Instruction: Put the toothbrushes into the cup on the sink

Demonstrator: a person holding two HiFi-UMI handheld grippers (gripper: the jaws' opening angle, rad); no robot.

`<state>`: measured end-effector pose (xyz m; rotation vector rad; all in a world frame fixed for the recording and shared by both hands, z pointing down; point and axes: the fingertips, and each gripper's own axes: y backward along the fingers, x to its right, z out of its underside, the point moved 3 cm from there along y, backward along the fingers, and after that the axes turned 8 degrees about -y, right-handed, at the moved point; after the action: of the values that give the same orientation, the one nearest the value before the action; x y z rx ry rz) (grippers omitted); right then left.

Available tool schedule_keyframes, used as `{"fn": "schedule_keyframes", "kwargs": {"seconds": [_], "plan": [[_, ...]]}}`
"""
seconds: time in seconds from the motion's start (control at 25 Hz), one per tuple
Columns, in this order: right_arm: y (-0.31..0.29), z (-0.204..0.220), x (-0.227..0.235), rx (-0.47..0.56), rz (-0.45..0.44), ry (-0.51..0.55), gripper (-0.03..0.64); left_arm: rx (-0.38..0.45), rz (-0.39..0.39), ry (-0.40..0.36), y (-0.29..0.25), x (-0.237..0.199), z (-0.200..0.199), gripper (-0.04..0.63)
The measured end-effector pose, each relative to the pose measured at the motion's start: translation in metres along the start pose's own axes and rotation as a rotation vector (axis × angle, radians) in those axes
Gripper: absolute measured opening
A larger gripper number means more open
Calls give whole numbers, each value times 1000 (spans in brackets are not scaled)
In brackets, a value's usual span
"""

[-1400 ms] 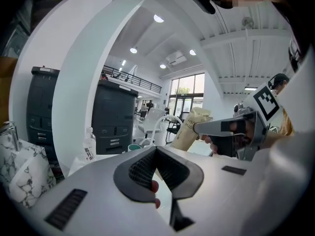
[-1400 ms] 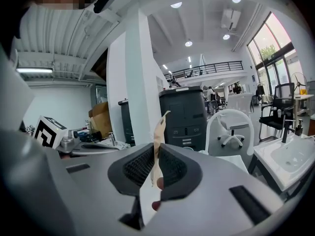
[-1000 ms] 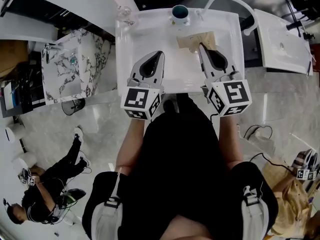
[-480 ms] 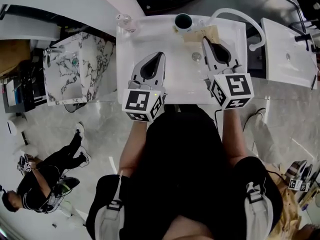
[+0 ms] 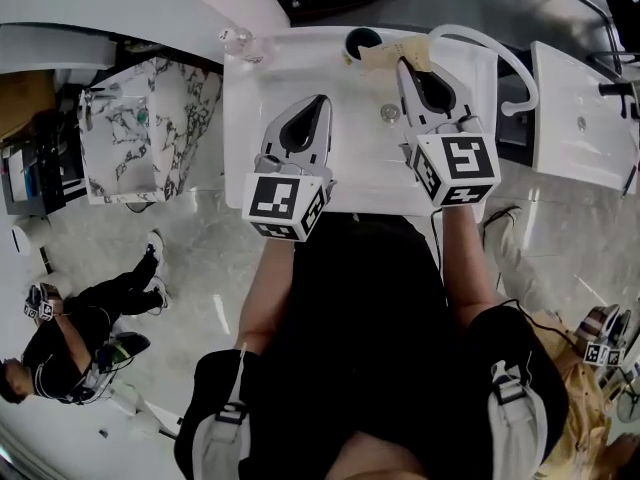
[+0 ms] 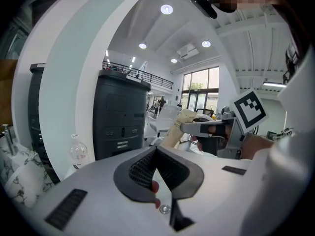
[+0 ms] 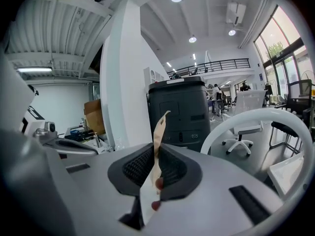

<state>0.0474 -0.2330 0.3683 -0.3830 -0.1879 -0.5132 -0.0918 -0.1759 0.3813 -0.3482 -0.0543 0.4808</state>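
Observation:
A dark cup [image 5: 363, 40] stands on the back rim of the white sink [image 5: 250, 118]. My right gripper [image 5: 404, 67] is shut on a flat tan paper packet [image 5: 395, 53], held just right of the cup over the back rim. In the right gripper view the packet [image 7: 158, 132] sticks up edge-on from between the closed jaws of the gripper [image 7: 156, 154]. My left gripper [image 5: 322, 101] hovers over the basin's left half, shut with nothing in it. In the left gripper view the left gripper [image 6: 156, 150] points at the right gripper [image 6: 197, 128] and the packet [image 6: 179, 127].
A round drain [image 5: 389, 113] lies in the basin between the grippers. A white curved tube [image 5: 500, 43] arches over the sink's right side. A small clear bottle [image 5: 238, 40] stands at the back left corner. A marble basin [image 5: 150, 128] sits left, another white basin [image 5: 585, 118] right.
My right gripper has carried the packet from over the middle of the basin toward the back rim, close beside the cup. The left gripper has kept its place, still shut.

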Motion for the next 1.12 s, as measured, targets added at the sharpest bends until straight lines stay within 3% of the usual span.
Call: {"fn": "schedule_keyframes", "kwargs": {"seconds": [0.48, 1.12], "plan": [[-31, 0, 6, -4, 44, 36, 49, -14, -15, 17, -6, -17, 3, 14], [-68, 30, 6, -95, 61, -1, 49, -58, 48, 38, -36, -23, 15, 14]]}}
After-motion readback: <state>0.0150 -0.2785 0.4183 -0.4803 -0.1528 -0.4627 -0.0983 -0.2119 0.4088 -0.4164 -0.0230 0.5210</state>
